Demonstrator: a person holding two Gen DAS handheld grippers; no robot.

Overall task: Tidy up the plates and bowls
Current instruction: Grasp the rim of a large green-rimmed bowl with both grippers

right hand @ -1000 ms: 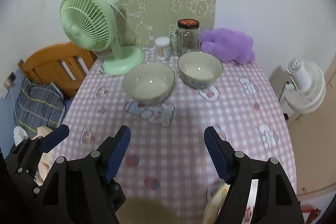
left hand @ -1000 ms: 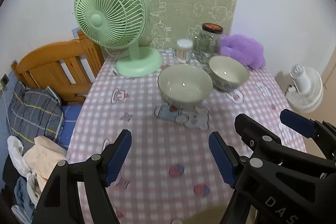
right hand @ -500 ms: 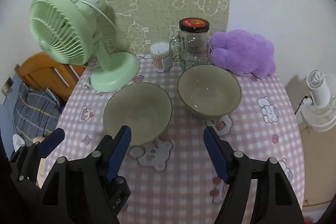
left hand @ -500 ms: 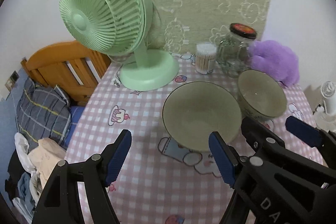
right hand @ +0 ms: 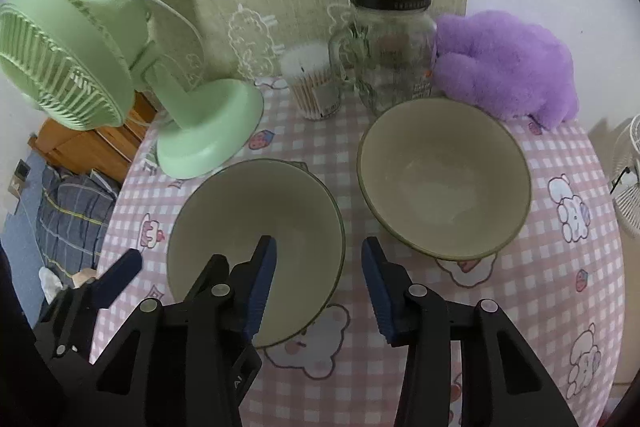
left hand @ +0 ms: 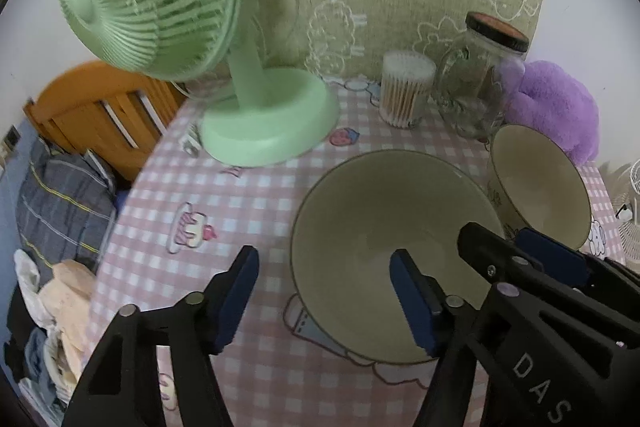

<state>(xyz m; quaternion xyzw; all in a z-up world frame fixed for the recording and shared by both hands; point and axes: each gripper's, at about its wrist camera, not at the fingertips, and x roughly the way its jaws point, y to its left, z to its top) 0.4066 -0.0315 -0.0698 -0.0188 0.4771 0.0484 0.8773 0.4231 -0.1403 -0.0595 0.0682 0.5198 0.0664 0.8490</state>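
Left wrist view: the left gripper (left hand: 326, 293) hangs wide open over the table (left hand: 224, 211), holding nothing; its right finger sits over the inside of the near bowl (left hand: 372, 227), its left finger outside the rim. The second bowl (left hand: 536, 183) stands beyond the right finger.

Right wrist view: the right gripper (right hand: 318, 287) is open and empty, its fingers straddling the near bowl's (right hand: 256, 223) right rim. The second bowl (right hand: 444, 175) lies ahead, right of the fingers, beside the first
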